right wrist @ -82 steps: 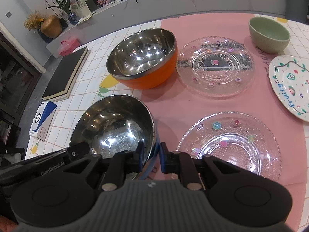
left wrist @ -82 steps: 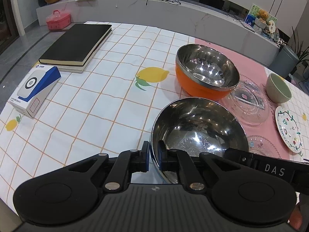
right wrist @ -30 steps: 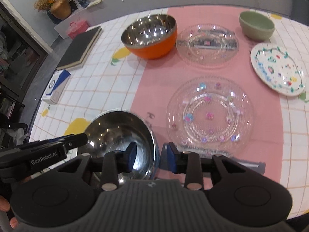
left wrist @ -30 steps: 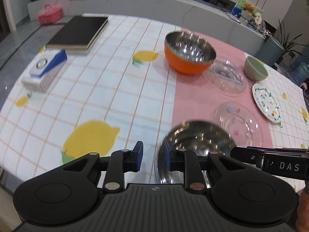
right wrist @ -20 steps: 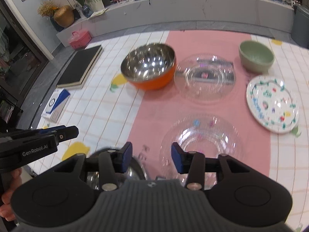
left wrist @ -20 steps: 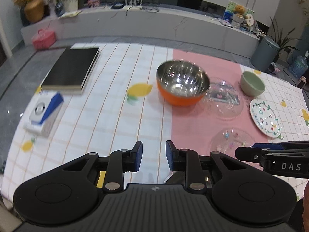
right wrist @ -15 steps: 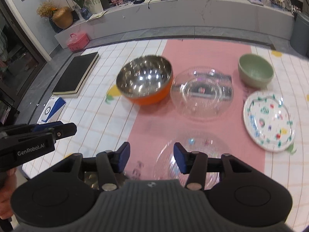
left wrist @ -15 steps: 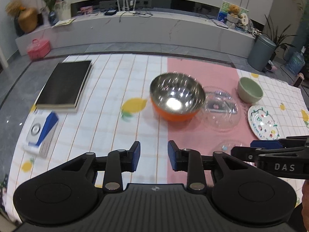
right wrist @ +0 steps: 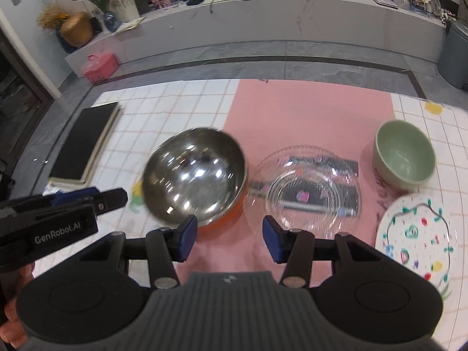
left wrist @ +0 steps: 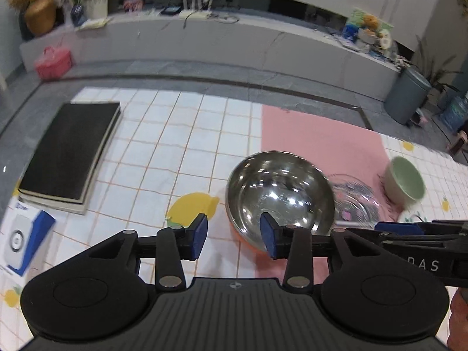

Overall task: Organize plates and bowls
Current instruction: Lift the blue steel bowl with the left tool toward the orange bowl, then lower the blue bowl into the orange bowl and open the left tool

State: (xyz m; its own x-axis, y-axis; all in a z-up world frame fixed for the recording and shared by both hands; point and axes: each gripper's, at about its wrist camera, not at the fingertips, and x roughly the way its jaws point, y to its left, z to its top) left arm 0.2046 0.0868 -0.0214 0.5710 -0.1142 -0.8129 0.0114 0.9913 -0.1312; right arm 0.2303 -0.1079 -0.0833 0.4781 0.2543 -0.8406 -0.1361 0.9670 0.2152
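A steel bowl with an orange outside (left wrist: 279, 197) (right wrist: 194, 177) stands on the table where white tiles meet the pink cloth. A clear glass plate (right wrist: 305, 188) (left wrist: 355, 201) lies to its right, then a green bowl (right wrist: 403, 156) (left wrist: 405, 180) and a painted white plate (right wrist: 418, 234). My left gripper (left wrist: 233, 235) is open and empty, raised above the near rim of the steel bowl. My right gripper (right wrist: 229, 238) is open and empty, raised between the steel bowl and the glass plate. The second steel bowl and second glass plate are out of view.
A black book (left wrist: 68, 149) (right wrist: 86, 143) and a blue and white box (left wrist: 25, 241) lie at the table's left. Beyond the far table edge are grey floor and a long white counter (left wrist: 234, 44). A grey bin (left wrist: 406, 99) stands at the far right.
Both grippers let go of the second steel bowl's rim, opened wide, and pulled up and back. That bowl and the near glass plate dropped out of view.
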